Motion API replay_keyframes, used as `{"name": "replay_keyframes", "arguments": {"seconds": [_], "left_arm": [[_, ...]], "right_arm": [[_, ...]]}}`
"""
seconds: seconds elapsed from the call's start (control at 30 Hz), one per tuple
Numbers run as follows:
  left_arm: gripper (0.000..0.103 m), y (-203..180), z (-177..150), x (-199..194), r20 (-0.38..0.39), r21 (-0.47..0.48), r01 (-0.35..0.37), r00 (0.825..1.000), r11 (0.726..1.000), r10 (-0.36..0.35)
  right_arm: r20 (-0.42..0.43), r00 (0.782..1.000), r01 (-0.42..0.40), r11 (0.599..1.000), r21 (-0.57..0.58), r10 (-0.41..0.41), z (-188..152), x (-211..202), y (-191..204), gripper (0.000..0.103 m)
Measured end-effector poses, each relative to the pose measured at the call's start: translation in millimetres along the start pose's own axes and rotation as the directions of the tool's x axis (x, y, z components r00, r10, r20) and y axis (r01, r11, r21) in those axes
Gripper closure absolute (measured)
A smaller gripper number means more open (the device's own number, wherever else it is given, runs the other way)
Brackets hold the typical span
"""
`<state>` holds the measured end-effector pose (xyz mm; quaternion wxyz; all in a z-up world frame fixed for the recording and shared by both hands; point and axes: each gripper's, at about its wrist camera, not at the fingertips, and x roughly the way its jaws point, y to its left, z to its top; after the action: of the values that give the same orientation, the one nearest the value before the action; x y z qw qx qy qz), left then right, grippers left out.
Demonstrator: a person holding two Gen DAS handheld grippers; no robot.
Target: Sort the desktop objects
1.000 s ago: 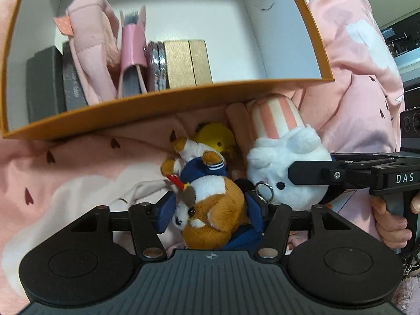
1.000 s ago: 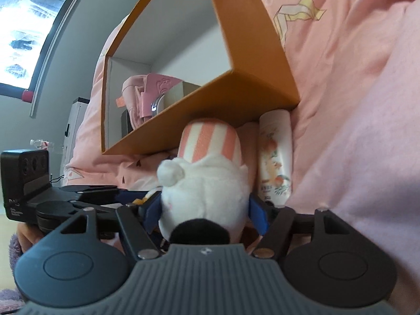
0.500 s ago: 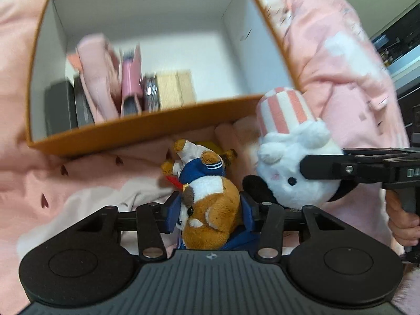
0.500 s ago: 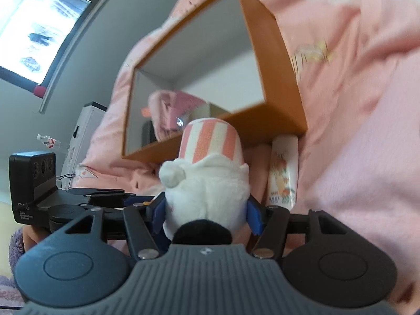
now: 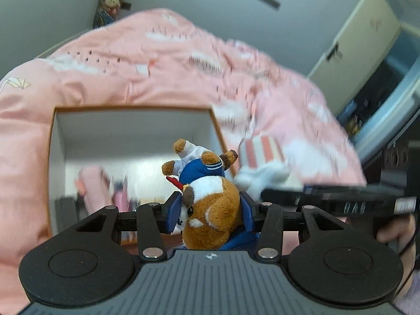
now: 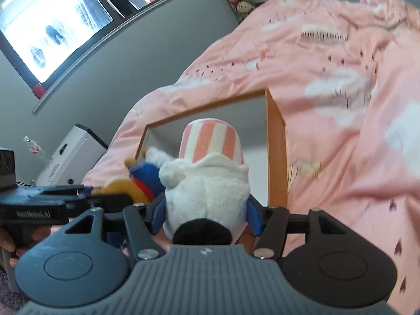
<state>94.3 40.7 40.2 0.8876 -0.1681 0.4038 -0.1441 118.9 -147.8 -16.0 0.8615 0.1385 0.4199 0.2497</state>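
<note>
A brown plush dog (image 5: 210,199) in a blue sailor suit hangs head-down between the blue pads of my left gripper (image 5: 211,211), which is shut on it. Behind it lies the orange box (image 5: 131,109) with white walls, top open. My right gripper (image 6: 206,215) is shut on a white plush (image 6: 207,183) with a pink-striped hat (image 6: 210,141), held in front of the box's rim (image 6: 275,157). The two toys hang side by side: the white plush (image 5: 262,170) shows blurred at the right of the left wrist view, the brown dog (image 6: 136,181) at the left of the right wrist view.
The box rests on a pink quilt (image 5: 183,65) printed with clouds. Blurred pink and dark items (image 5: 92,183) lie at the box's left end. A hand (image 5: 393,231) grips the right tool. A window (image 6: 52,26) and a white unit (image 6: 71,152) stand at the left.
Both grippers have risen from the quilt in front of the box, each lifting its plush to the height of the box's rim. The views have tilted up toward the room.
</note>
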Motion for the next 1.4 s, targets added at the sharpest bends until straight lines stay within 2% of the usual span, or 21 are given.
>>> {"name": "replay_keyframes", "arguments": {"seconds": [0.1, 0.23, 0.43, 0.77, 1.03, 1.1, 1.4], "left_arm": [[0.049, 4.6, 9.0, 14.1, 0.054, -0.032, 0.013, 0.998, 0.999, -0.011], [0.049, 19.8, 9.4, 42.5, 0.078, -0.107, 0.034, 0.997, 0.994, -0.025], [0.05, 42.8, -3.1, 76.6, 0.027, -0.172, 0.03, 0.999, 0.985, -0.026], [0.05, 52.1, -17.8, 99.3, -0.015, -0.152, 0.022, 1.0, 0.988, -0.025], [0.05, 53.0, -22.0, 107.1, -0.022, -0.14, 0.035, 0.999, 0.989, -0.039], [0.049, 52.2, -22.8, 109.6, -0.024, -0.133, 0.043, 0.999, 0.99, -0.047], [0.049, 47.7, -26.7, 124.8, -0.054, -0.08, -0.016, 0.998, 0.997, 0.011]], "right_arm": [[0.006, 0.999, 0.046, 0.998, -0.035, -0.045, 10.9, 11.9, 6.3, 0.041], [-0.001, 0.995, 0.102, 0.993, -0.063, -0.103, 19.3, 29.5, 5.6, 0.04], [-0.078, 0.985, 0.149, 0.986, -0.077, -0.155, 17.8, 62.6, -1.8, 0.04], [-0.159, 0.959, 0.209, 0.964, -0.162, -0.235, 7.9, 88.4, 6.2, 0.038], [-0.174, 0.957, 0.196, 0.958, -0.209, -0.234, 7.2, 83.3, 10.3, 0.035], [-0.172, 0.955, 0.202, 0.954, -0.221, -0.242, 6.2, 80.5, 10.5, 0.031], [-0.163, 0.962, 0.189, 0.964, -0.189, -0.22, 5.3, 67.1, 0.4, 0.032]]}}
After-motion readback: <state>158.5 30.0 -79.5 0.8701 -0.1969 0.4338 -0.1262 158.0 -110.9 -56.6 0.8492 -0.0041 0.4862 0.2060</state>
